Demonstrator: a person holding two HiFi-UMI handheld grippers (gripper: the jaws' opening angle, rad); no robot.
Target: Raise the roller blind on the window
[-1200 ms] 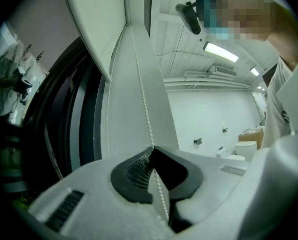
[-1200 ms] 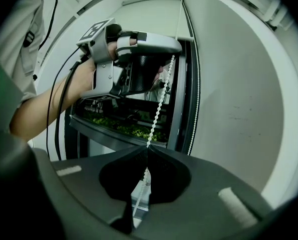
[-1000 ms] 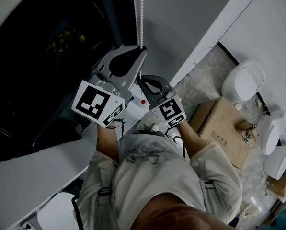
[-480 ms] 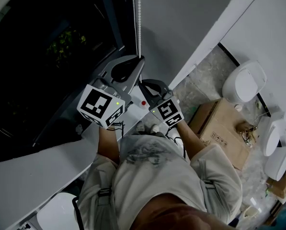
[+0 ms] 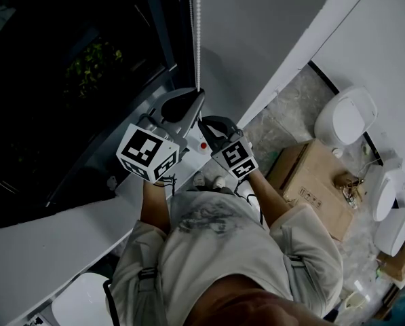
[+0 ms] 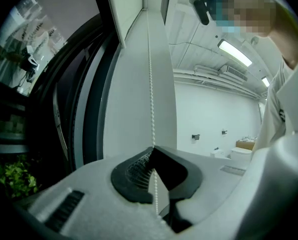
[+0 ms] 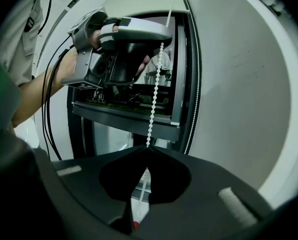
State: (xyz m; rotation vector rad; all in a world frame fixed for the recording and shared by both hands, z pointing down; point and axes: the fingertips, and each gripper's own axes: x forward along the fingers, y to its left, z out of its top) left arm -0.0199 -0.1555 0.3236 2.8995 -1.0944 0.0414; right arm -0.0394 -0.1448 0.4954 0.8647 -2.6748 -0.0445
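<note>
The blind's white bead chain [image 5: 194, 32] hangs in two strands beside the dark window frame [image 5: 163, 39]. My left gripper [image 5: 201, 94] is shut on one strand, and in the left gripper view the bead chain [image 6: 150, 84] runs straight down into the closed jaw tips [image 6: 152, 149]. Just below it, my right gripper [image 5: 201, 119] is shut on the same strand. In the right gripper view the bead chain [image 7: 155, 94] comes down from the left gripper [image 7: 134, 34] into the closed tips [image 7: 148, 149]. The blind itself is out of sight.
A white window sill [image 5: 46, 246] runs below the dark window, with green leaves [image 5: 87, 63] outside. On the floor to the right stand a cardboard box [image 5: 317, 182] and several white rounded units [image 5: 344, 117]. The grey wall [image 5: 256, 32] is close to the chain.
Both grippers have come down with the chain in them. The left one dropped further and now sits close above the right one.
</note>
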